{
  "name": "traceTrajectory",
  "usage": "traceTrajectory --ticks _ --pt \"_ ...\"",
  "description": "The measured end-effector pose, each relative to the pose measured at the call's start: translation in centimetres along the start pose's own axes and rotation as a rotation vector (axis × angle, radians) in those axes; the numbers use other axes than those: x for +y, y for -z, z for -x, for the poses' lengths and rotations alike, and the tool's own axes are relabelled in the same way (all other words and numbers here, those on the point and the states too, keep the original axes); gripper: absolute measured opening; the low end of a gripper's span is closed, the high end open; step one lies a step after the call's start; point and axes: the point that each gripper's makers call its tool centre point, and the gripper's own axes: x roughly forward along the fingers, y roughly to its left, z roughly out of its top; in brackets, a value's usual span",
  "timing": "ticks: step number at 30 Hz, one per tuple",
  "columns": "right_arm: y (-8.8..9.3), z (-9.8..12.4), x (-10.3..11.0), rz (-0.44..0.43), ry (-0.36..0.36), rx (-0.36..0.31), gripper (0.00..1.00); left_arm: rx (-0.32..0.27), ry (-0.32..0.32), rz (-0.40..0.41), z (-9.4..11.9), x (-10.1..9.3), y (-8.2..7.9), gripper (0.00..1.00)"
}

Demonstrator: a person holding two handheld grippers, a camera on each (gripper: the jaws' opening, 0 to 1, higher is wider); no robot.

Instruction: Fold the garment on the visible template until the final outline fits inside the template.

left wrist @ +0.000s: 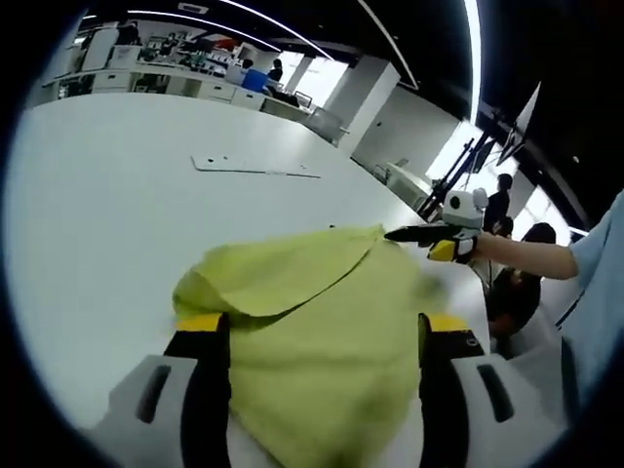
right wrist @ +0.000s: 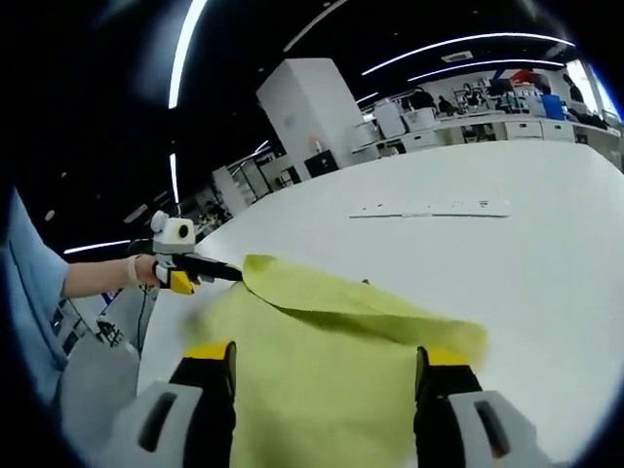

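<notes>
In the left gripper view, the left gripper [left wrist: 322, 336] rises from the bottom edge with its two yellow-tipped jaws set wide apart, one on each side of the yellow-green garment [left wrist: 322, 322]. The cloth passes between the jaws; whether either jaw touches it I cannot tell. The garment lies on the white table [left wrist: 107, 195], rumpled, with one flap folded back over itself on the side away from the camera. Beyond the garment, a thin pale strip [left wrist: 255, 167] lies flat on the table, well apart from the cloth. To the right of the garment, the right gripper [left wrist: 402, 234] reaches in level, held by a hand [left wrist: 463, 247] at the end of an outstretched bare forearm with a light blue sleeve [left wrist: 597, 283]. Its dark jaws meet the garment's far corner; they look narrow, closed on the cloth.

In the right gripper view, the left gripper [right wrist: 226, 272] comes in from the left of the garment [right wrist: 322, 370], its tip at a raised corner of the cloth. The right gripper [right wrist: 327, 366] shows its jaws wide, the garment spread between them.

One garment, one strip, two grippers.
</notes>
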Motion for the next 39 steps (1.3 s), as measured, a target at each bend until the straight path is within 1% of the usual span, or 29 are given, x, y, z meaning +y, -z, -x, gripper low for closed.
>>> traceTrajectory --ticks 2,3,4,5,6,8,10,14,17,20,23,24,25,29,31,33,36,37,39 --pt "0.0 -0.7 -0.1 0.007 0.001 0.007 0.75 -0.028 -0.016 -0.012 -0.4 0.4 -0.8 0.82" --pt "-0.1 -0.9 -0.1 0.016 0.004 0.01 0.75 -0.061 -0.026 -0.018 -0.5 0.6 -1.5 0.84" --pt "-0.7 -1.1 -0.4 0.036 0.023 -0.01 0.75 -0.086 -0.033 -0.016 -0.6 0.8 -2.1 0.86" --pt "-1.2 -1.2 -0.6 0.037 0.034 -0.024 0.75 -0.102 -0.053 -0.002 -0.5 1.3 -2.6 0.87" --pt "-1.8 -1.2 -0.8 0.03 0.042 -0.048 0.76 -0.108 -0.061 0.001 -0.5 1.6 -2.8 0.89" --pt "-2.3 -1.1 -0.8 0.015 0.035 -0.062 0.74 -0.115 -0.07 0.0 -0.2 1.9 -3.1 0.89" --pt "-2.2 -1.0 -0.7 0.012 0.032 -0.062 0.72 -0.116 -0.066 0.002 0.1 1.9 -3.0 0.89" --pt "-1.7 -0.7 -0.6 0.028 0.035 -0.041 0.74 -0.1 -0.074 -0.011 0.6 1.9 -2.7 0.91" --pt "-1.6 -0.4 -0.4 0.035 0.042 -0.044 0.82 -0.101 -0.067 -0.017 1.0 1.6 -2.7 0.96" --pt "-1.5 -0.1 -0.2 0.045 0.038 -0.046 0.87 -0.098 -0.061 -0.026 1.3 1.4 -2.7 0.99" --pt "-1.3 0.1 0.1 0.069 0.042 -0.035 0.97 -0.09 -0.054 -0.026 1.5 1.1 -2.6 0.99" --pt "-1.4 0.2 0.2 0.075 0.045 -0.036 1.0 -0.076 -0.056 -0.028 1.6 1.1 -2.3 0.99" --pt "-1.2 0.6 0.2 0.092 0.046 -0.023 1.0 -0.066 -0.054 -0.033 1.7 1.0 -2.0 0.99" --pt "-0.9 1.8 0.4 0.105 0.048 -0.021 1.0 -0.041 -0.052 -0.044 2.3 0.5 -1.1 0.99" --pt "-0.8 2.6 0.7 0.096 0.044 -0.031 1.0 -0.049 -0.051 -0.042 2.8 0.2 -0.9 0.99" --pt "-0.6 3.0 0.8 0.085 0.045 -0.035 0.99 -0.052 -0.064 -0.048 3.1 0.3 -0.8 0.99" --pt "0.0 3.9 1.2 0.096 0.054 -0.033 0.93 -0.057 -0.069 -0.042 3.7 0.4 -0.8 0.97" --pt "0.1 4.1 1.3 0.095 0.057 -0.03 0.92 -0.054 -0.069 -0.044 3.8 0.3 -0.7 0.96" --pt "0.2 4.5 1.7 0.082 0.055 -0.052 0.92 -0.054 -0.067 -0.049 4.1 0.1 -0.6 0.96"
